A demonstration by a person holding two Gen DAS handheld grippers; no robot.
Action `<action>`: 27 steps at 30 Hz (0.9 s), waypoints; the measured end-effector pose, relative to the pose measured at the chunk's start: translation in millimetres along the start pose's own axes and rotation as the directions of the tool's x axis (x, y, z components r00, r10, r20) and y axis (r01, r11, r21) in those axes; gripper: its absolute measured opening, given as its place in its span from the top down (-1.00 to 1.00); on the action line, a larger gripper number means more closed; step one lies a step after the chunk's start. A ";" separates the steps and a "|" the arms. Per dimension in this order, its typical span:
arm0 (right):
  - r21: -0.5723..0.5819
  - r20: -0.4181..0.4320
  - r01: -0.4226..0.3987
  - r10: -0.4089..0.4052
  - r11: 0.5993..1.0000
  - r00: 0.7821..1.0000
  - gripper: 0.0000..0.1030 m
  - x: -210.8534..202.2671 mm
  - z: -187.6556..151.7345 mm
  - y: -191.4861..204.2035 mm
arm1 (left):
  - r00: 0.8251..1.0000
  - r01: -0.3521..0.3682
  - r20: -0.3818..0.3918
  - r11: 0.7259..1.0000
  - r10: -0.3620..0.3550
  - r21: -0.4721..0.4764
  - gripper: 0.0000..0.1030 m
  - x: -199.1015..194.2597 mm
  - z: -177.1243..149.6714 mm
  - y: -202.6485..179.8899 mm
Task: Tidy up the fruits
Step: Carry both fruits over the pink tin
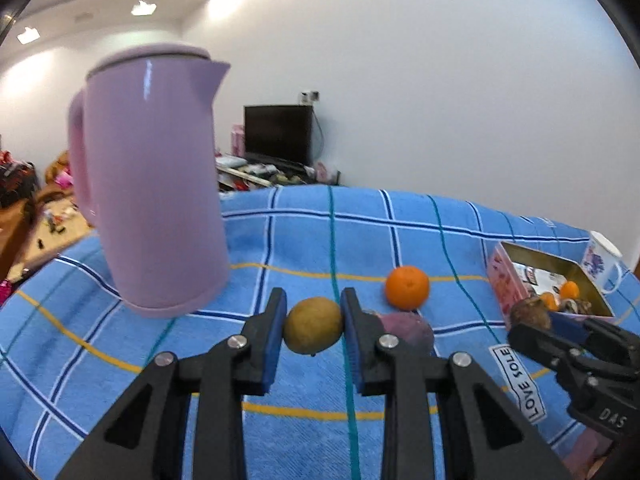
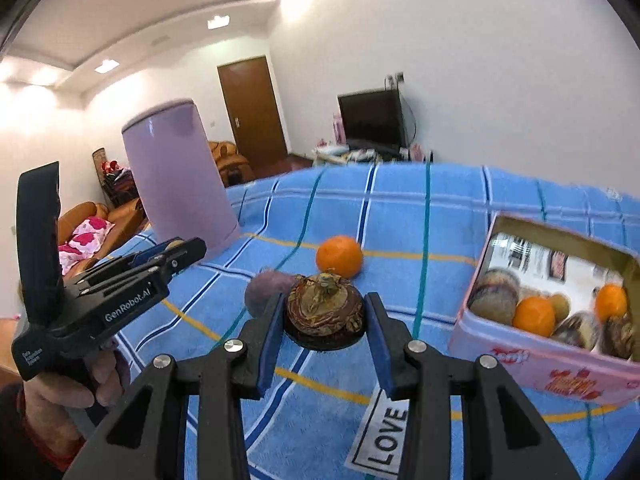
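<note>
My left gripper (image 1: 314,326) is shut on a yellow-green lemon (image 1: 314,325), held just above the blue checked cloth (image 1: 280,392). My right gripper (image 2: 324,324) is shut on a dark brown mangosteen (image 2: 324,316), held left of the pink tin box (image 2: 532,364). The box holds several fruits, among them oranges (image 2: 534,316). A loose orange (image 1: 407,287) and a purple fruit (image 1: 408,330) lie on the cloth beyond the lemon; both show in the right wrist view, the orange (image 2: 339,257) and the purple fruit (image 2: 266,292). The right gripper also shows in the left wrist view (image 1: 540,316).
A tall lilac kettle (image 1: 156,184) stands on the cloth at the left, close to the left gripper. A white printed mug (image 1: 602,262) stands behind the tin box (image 1: 504,284). A "LOVE SOLE" label (image 1: 520,384) is sewn on the cloth. The left gripper shows in the right wrist view (image 2: 176,250).
</note>
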State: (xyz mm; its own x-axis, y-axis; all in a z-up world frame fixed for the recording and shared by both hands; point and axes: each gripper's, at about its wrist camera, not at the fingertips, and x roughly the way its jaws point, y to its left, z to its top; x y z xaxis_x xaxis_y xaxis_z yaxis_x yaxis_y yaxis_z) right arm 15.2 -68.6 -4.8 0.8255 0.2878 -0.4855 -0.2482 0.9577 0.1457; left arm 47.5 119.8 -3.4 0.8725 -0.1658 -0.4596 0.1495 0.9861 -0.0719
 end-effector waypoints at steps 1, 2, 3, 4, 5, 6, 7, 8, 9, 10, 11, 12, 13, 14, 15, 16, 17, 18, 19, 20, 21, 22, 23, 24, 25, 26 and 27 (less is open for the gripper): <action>-0.015 0.020 0.011 -0.011 1.000 1.000 0.19 -2.5 0.5 2.0 | 1.000 -0.007 0.009 1.000 0.007 0.003 0.43 -2.0 -0.9 -1.2; -0.031 0.036 0.024 -0.023 0.999 0.999 0.19 -4.8 1.1 3.7 | 1.000 -0.012 0.019 1.000 0.012 0.006 0.43 -3.3 -0.9 -2.9; -0.053 0.055 0.044 -0.041 0.998 0.998 0.19 -7.3 1.9 6.7 | 1.000 -0.016 0.023 1.000 0.016 0.008 0.43 -4.6 1.0 -2.2; -0.079 0.077 0.071 -0.065 0.994 0.995 0.19 -10.0 2.1 9.9 | 0.999 -0.025 0.029 1.000 0.024 0.010 0.43 -6.4 1.5 -3.1; -0.102 0.100 0.099 -0.089 0.990 0.991 0.19 -12.5 2.2 12.9 | 0.999 -0.033 0.035 0.999 0.033 0.014 0.43 -7.1 1.6 -4.9; -0.118 0.118 0.122 -0.108 0.986 0.987 0.19 -14.9 2.6 15.0 | 0.998 -0.044 0.043 0.999 0.043 0.019 0.43 -7.9 2.0 -7.4; -0.129 0.130 0.139 -0.123 0.982 0.984 0.19 -15.7 3.0 16.2 | 0.997 -0.053 0.054 0.998 0.052 0.024 0.43 -10.0 1.3 -9.9; -0.141 0.143 0.159 -0.139 0.977 0.980 0.19 -16.4 3.2 17.7 | 0.997 -0.059 0.060 0.998 0.057 0.028 0.43 -10.6 1.0 -11.5; -0.147 0.147 0.169 -0.147 0.975 0.978 0.19 -16.7 3.6 17.6 | 0.996 -0.067 0.063 0.997 0.065 0.035 0.43 -11.1 0.7 -14.5; -0.151 0.153 0.178 -0.155 0.972 0.976 0.19 -16.9 4.0 17.9 | 0.995 -0.080 0.066 0.996 0.077 0.044 0.43 -10.9 0.5 -17.5; -0.151 0.156 0.180 -0.157 0.972 0.975 0.19 -17.5 4.2 17.5 | 0.994 -0.090 0.069 0.995 0.087 0.051 0.43 -11.7 -0.4 -19.6; -0.150 0.157 0.182 -0.159 0.972 0.975 0.19 -18.1 4.5 16.6 | 0.992 -0.105 0.077 0.993 0.101 0.058 0.43 -12.7 -0.8 -22.3; -0.149 0.159 0.186 -0.162 0.971 0.974 0.19 -18.3 4.5 15.7 | 0.991 -0.114 0.082 0.992 0.109 0.061 0.43 -13.8 -1.2 -23.7; -0.151 0.161 0.190 -0.165 0.970 0.973 0.19 -18.4 4.5 15.0 | 0.990 -0.122 0.085 0.991 0.116 0.064 0.43 -14.6 -1.7 -25.2; -0.153 0.162 0.191 -0.166 0.970 0.973 0.19 -19.0 4.4 15.3 | 0.989 -0.127 0.086 0.990 0.121 0.067 0.43 -14.9 -1.9 -26.6; -0.156 0.163 0.195 -0.169 0.968 0.972 0.19 -18.9 4.6 15.0 | 0.989 -0.131 0.084 0.989 0.125 0.069 0.43 -15.1 -2.1 -28.1; -0.157 0.164 0.196 -0.171 0.968 0.972 0.19 -19.4 4.3 14.5 | 0.988 -0.136 0.082 0.988 0.130 0.069 0.43 -15.2 -2.3 -29.2; -0.160 0.162 0.195 -0.170 0.968 0.972 0.19 -19.4 3.9 13.9 | 0.988 -0.141 0.080 0.987 0.136 0.071 0.43 -15.4 -2.7 -30.5; -0.164 0.160 0.196 -0.170 0.967 0.972 0.19 -19.4 3.9 14.3 | 0.987 -0.143 0.077 0.987 0.138 0.072 0.43 -15.5 -3.0 -31.4; -0.169 0.159 0.198 -0.172 0.966 0.972 0.19 -19.4 3.5 14.5 | 0.987 -0.147 0.076 0.986 0.141 0.073 0.43 -15.7 -3.1 -32.2; -0.172 0.157 0.199 -0.173 0.965 0.972 0.19 -19.2 3.8 14.1 | 0.987 -0.150 0.074 0.986 0.144 0.075 0.43 -16.1 -3.6 -33.7; -0.173 0.155 0.199 -0.173 0.965 0.973 0.19 -19.2 3.9 12.8 | 0.987 -0.149 0.072 0.986 0.144 0.080 0.43 -16.5 -4.0 -35.6; -0.173 0.152 0.198 -0.173 0.965 0.973 0.19 -19.2 4.0 11.7 | 0.987 -0.150 0.070 0.985 0.144 0.085 0.43 -17.1 -4.2 -37.6; -0.171 0.149 0.199 -0.174 0.965 0.973 0.19 -19.2 3.8 10.0 | 0.987 -0.152 0.070 0.984 0.145 0.091 0.43 -17.7 -4.3 -39.9; -0.168 0.146 0.199 -0.175 0.965 0.974 0.19 -19.5 3.8 7.7 | 0.987 -0.154 0.069 0.983 0.148 0.096 0.43 -18.0 -4.7 -42.1; -0.165 0.143 0.198 -0.175 0.966 0.974 0.19 -20.0 3.7 5.7 | 0.986 -0.157 0.069 0.982 0.150 0.102 0.43 -18.5 -5.2 -44.1; -0.162 0.138 0.197 -0.176 0.967 0.975 0.19 -20.3 3.5 3.4 | 0.986 -0.157 0.068 0.981 0.151 0.109 0.43 -18.8 -5.9 -46.6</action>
State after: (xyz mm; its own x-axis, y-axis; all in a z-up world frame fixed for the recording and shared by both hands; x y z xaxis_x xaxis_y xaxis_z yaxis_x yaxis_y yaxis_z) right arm -0.7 -71.2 8.6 0.9182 0.1120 -0.3801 -0.1592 0.9827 -0.0949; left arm 21.4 77.1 3.3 0.9147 -0.0153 -0.4039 0.0601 0.9933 0.0983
